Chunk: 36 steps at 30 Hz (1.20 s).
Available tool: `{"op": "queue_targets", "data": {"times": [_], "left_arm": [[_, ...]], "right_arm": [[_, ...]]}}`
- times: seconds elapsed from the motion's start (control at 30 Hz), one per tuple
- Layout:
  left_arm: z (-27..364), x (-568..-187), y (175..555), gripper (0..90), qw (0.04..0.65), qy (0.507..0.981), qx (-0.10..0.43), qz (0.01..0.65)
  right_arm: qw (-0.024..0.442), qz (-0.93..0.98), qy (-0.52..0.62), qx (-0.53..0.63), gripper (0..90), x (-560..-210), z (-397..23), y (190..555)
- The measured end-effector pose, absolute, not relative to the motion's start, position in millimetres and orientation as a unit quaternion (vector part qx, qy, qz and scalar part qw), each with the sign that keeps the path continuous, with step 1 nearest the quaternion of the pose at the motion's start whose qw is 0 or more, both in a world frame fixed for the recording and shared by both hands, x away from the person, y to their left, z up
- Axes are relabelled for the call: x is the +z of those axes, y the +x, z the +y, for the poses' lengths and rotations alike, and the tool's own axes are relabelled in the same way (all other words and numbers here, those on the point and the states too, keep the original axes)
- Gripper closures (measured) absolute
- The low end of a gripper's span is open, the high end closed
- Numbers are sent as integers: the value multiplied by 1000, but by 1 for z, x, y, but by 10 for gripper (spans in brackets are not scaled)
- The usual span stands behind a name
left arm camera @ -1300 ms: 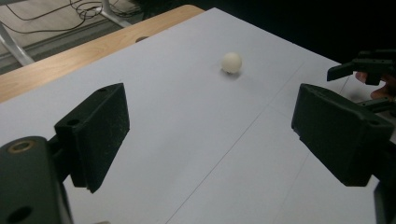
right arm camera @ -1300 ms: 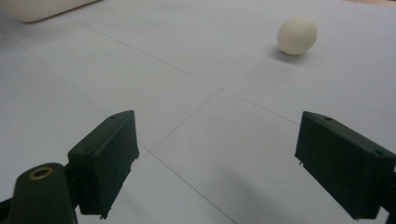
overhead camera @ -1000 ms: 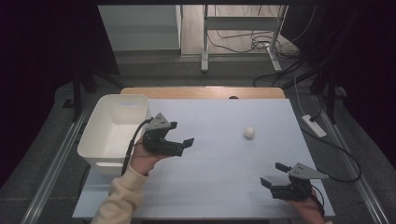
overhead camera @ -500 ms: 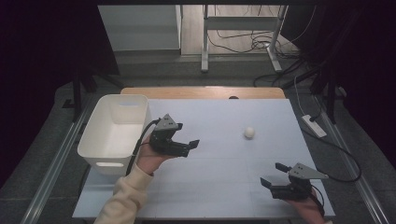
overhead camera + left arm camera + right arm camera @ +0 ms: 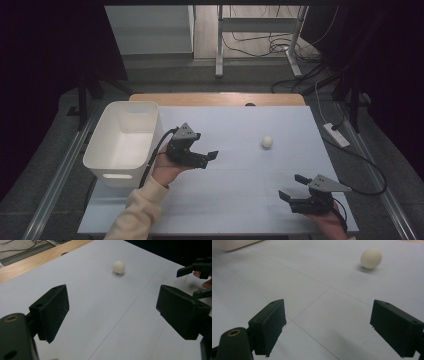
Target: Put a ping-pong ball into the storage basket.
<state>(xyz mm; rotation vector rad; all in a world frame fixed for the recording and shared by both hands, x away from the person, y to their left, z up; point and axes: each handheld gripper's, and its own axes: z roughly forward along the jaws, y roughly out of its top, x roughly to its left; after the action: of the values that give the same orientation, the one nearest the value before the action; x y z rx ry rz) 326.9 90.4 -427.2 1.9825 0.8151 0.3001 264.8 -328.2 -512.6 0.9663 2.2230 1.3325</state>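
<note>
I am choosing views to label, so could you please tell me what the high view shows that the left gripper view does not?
High view alone: the white rectangular plastic bin at the table's left, and the left gripper seen whole in a hand, jaws open. Left gripper view alone: a close look along its own black jaw pads, nothing between them. Both: the small cream-white egg-shaped ball, the pale blue-grey tabletop, and the right gripper.

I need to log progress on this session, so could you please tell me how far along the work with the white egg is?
Done: nothing yet; the white bin looks empty. In hand: the left hand-held gripper hangs open above the table, aimed at the white egg, well short of it. The right hand-held gripper is open too. Left: reaching, gripping and moving the egg.
</note>
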Motion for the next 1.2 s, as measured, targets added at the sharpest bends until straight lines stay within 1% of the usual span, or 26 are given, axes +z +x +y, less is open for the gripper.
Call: {"op": "queue_targets", "data": {"times": [0.67,1.2], "left_arm": [[74,-434,334,126,464,816,116,325],[64,-438,346,134,472,810,106,333]], "right_arm": [[186,788,346,474,131,-513,-329,265],[186,788,343,476,131,-512,-328,266]]}}
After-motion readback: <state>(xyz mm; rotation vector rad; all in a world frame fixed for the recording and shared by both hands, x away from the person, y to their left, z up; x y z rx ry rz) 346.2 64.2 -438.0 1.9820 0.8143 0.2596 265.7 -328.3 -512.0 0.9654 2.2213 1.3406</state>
